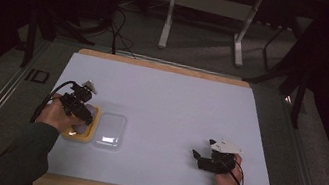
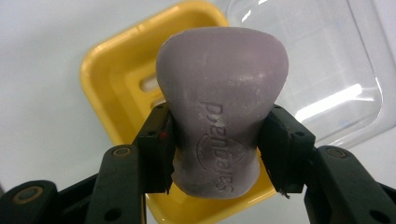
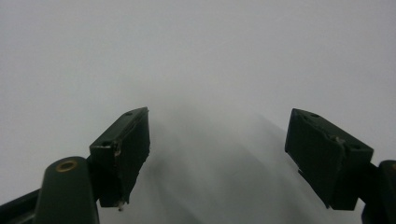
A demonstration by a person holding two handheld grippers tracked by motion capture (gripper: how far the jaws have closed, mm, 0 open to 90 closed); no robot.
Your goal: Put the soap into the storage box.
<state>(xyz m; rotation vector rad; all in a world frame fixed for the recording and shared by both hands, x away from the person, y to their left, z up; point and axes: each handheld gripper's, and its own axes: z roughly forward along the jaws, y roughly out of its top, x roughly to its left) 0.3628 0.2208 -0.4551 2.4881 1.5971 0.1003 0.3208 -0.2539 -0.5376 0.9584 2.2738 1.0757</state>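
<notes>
Left gripper [image 2: 217, 154]: jaws clamped on purple soap bar [image 2: 222, 107], held over yellow soap dish [image 2: 109, 70]. Clear lid [image 2: 327, 70]: off, lying beside dish. Right gripper [image 3: 217, 154]: jaws apart, empty, above white table [image 1: 176, 99]. Remaining, apparently: seating soap, lidding.

From the high view we lose most of the yellow soap dish [image 1: 87, 135] under the left hand [image 1: 58, 114] and left gripper [image 1: 82, 109]. In the left gripper view the purple soap bar [image 2: 222, 112] covers the dish's middle, and the clear lid [image 2: 322, 70] is cut off at the top and right edges. The bar's embossed lettering sits upside down, partly worn, and we can't read it with certainty.
</notes>
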